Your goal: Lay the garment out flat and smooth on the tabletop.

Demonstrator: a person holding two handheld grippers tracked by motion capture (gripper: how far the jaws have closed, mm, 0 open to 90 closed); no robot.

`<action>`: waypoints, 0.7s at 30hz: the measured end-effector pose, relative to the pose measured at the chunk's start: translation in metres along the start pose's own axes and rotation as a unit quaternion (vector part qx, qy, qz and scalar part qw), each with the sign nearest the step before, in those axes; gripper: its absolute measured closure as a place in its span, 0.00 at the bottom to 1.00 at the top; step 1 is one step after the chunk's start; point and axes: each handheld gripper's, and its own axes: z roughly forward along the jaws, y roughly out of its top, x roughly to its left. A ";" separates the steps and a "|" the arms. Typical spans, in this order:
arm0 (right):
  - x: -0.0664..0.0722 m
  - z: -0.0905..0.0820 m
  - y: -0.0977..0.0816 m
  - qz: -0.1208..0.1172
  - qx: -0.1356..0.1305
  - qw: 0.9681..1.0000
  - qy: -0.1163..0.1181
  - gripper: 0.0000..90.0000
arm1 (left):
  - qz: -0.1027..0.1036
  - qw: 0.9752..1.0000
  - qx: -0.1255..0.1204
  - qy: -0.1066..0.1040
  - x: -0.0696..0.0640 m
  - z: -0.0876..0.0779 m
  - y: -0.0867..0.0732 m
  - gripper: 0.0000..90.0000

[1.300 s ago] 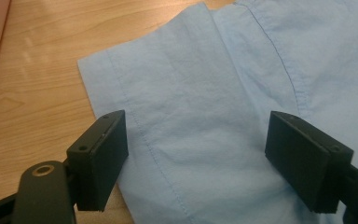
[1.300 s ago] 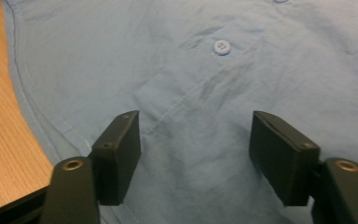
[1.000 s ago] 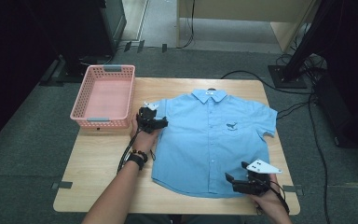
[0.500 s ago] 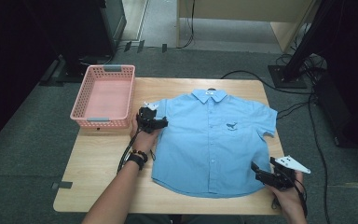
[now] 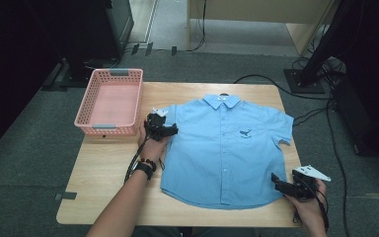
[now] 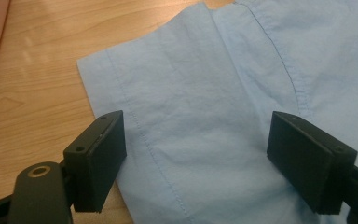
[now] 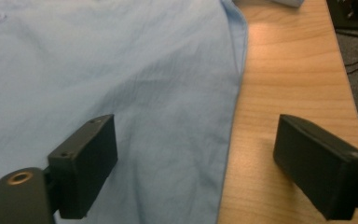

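A light blue short-sleeved shirt (image 5: pixel 227 148) lies flat, front up, on the wooden table (image 5: pixel 103 168). My left gripper (image 5: pixel 165 130) hovers at the shirt's left sleeve (image 6: pixel 168 107), jaws open, one on either side of the sleeve cloth. My right gripper (image 5: pixel 279 181) stands open at the shirt's lower right corner. In the right gripper view the shirt's side hem (image 7: pixel 235 107) runs between the jaws, one jaw over cloth and the other over bare wood (image 7: pixel 279 93). Neither gripper pinches the fabric.
A pink plastic basket (image 5: pixel 109 101) sits at the table's left back corner, close to my left hand. Black cables (image 5: pixel 321 113) trail over the floor to the right. The table's right edge (image 7: pixel 349 93) is near my right gripper.
My right gripper has slid to the right along the shirt's bottom hem, from the lower middle to the lower right corner. The left gripper has stayed at the sleeve.
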 end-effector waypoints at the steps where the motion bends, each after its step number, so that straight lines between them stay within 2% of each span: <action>1: 0.001 0.000 0.000 -0.003 0.003 1.000 -0.002 0.13 | 0.003 1.000 0.000 -0.003 0.000 0.000 0.000 0.22; 2: 0.002 0.001 0.000 -0.009 0.006 1.000 -0.003 0.13 | 0.012 1.000 0.007 -0.012 -0.001 0.001 0.000 0.19; 3: 0.004 0.002 0.000 -0.016 0.009 1.000 -0.009 0.13 | 0.019 1.000 0.013 -0.019 -0.001 0.002 0.000 0.10; 5: 0.008 0.003 0.000 -0.029 0.014 0.999 -0.022 0.12 | 0.021 1.000 0.012 -0.020 -0.002 0.001 0.001 0.08; 7: 0.010 0.004 0.001 -0.039 0.017 0.999 -0.022 0.12 | 0.021 0.999 0.011 -0.030 -0.001 0.001 0.001 0.03; 10: 0.010 0.004 0.001 -0.038 0.018 0.999 -0.020 0.12 | 0.015 0.999 0.012 -0.041 0.001 0.000 0.001 0.02; 15: 0.010 0.004 0.001 -0.038 0.017 0.999 -0.020 0.12 | 0.007 0.999 0.019 -0.047 0.002 -0.002 0.001 0.00; 21: 0.010 0.005 0.001 -0.039 0.017 0.999 -0.019 0.11 | 0.028 0.998 0.025 -0.057 -0.005 -0.012 0.002 0.00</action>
